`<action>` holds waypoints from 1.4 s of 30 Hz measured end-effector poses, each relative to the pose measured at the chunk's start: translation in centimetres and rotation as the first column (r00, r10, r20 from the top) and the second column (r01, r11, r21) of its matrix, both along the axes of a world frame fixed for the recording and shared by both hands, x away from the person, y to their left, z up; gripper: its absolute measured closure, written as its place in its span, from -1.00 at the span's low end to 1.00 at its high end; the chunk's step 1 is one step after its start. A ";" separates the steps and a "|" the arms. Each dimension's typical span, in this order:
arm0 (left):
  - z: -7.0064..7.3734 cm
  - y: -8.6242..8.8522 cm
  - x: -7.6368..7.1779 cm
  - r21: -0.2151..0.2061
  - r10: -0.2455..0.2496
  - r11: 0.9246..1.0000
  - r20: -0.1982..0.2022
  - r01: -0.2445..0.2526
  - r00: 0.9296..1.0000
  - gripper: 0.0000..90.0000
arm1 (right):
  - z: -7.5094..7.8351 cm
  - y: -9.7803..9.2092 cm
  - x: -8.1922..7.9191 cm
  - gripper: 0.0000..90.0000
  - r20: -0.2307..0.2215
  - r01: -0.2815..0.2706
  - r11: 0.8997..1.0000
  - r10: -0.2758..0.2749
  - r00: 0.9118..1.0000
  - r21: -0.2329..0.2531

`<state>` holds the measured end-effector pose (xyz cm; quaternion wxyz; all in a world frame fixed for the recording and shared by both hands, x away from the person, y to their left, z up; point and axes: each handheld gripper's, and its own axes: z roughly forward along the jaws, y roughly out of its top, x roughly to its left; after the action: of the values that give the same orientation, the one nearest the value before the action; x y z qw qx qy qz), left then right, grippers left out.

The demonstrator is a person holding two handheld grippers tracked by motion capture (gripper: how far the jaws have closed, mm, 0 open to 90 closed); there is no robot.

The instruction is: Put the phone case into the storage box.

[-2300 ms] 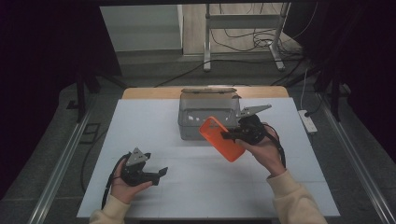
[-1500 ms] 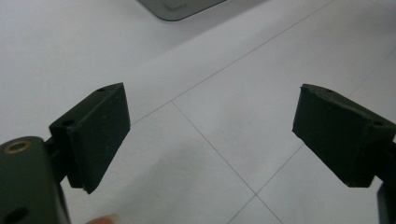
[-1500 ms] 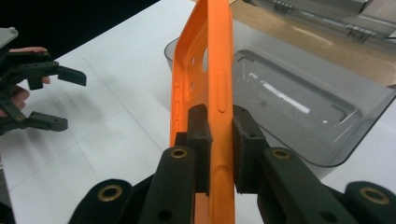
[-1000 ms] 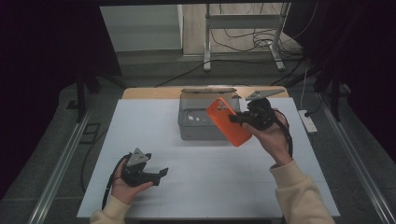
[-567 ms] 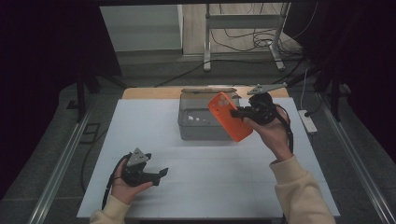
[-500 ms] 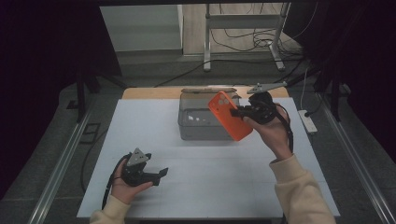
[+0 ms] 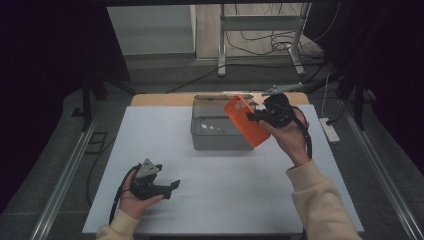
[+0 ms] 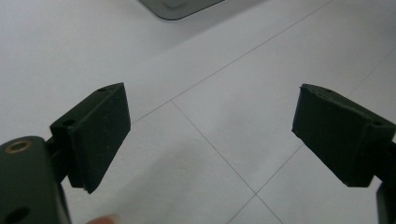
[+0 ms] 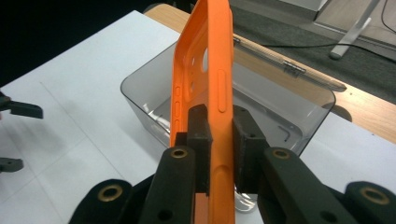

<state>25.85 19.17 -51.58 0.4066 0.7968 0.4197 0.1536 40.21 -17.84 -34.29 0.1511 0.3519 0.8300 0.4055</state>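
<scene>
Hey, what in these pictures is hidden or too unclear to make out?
- Clear box, high view: its right part is hidden behind the orange phone case.
- Orange phone case, right gripper view: lower end cut off by the right tool and the picture's edge.
- Left tool, left gripper view: body cut off at the bottom edge.

Dark room; grey floor (image 7: 165, 70), cables (image 7: 260, 45), metal stand (image 7: 260, 22) behind table.
</scene>
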 end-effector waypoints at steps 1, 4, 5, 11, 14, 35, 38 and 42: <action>0.0 0.0 0.0 0.000 -0.001 1.000 0.000 0.001 1.000 -0.75 | -0.1 0.1 0.1 0.76 -0.001 0.002 1.000 -0.002 1.000 -0.005; 0.0 0.0 0.0 0.000 -0.001 1.000 -0.001 0.001 1.000 -0.75 | -0.2 0.2 0.3 0.76 -0.004 0.009 1.000 -0.009 1.000 -0.009; 0.0 0.0 0.0 0.000 -0.001 1.000 -0.001 0.001 1.000 -0.75 | -0.2 0.2 0.5 0.76 -0.005 0.012 1.000 -0.012 1.000 -0.010; 0.0 0.0 0.0 -0.003 0.001 1.000 -0.001 -0.001 1.000 -0.75 | -0.1 0.2 1.1 0.76 -0.005 0.038 0.999 -0.038 0.999 -0.006; 0.0 0.0 0.0 -0.004 0.001 1.000 -0.002 -0.001 1.000 -0.75 | -0.1 0.4 1.4 0.76 -0.004 0.054 0.998 -0.054 0.999 -0.017; 0.0 0.0 0.0 -0.002 -0.002 1.000 -0.003 0.002 1.000 -0.75 | -0.6 0.7 3.6 0.76 0.000 0.184 0.981 -0.185 0.983 -0.058; 0.0 0.0 0.0 -0.002 -0.002 1.000 -0.003 0.002 1.000 -0.75 | -0.7 0.7 3.8 0.76 0.000 0.199 0.978 -0.199 0.980 -0.057; 0.0 0.0 0.0 -0.003 -0.001 1.000 -0.003 0.001 1.000 -0.75 | -0.7 0.6 4.1 0.76 -0.003 0.212 0.975 -0.213 0.977 -0.059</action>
<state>25.82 19.18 -51.58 0.4073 0.7967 0.4200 0.1516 44.28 -17.23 -34.99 0.2000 0.4358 0.7998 0.3610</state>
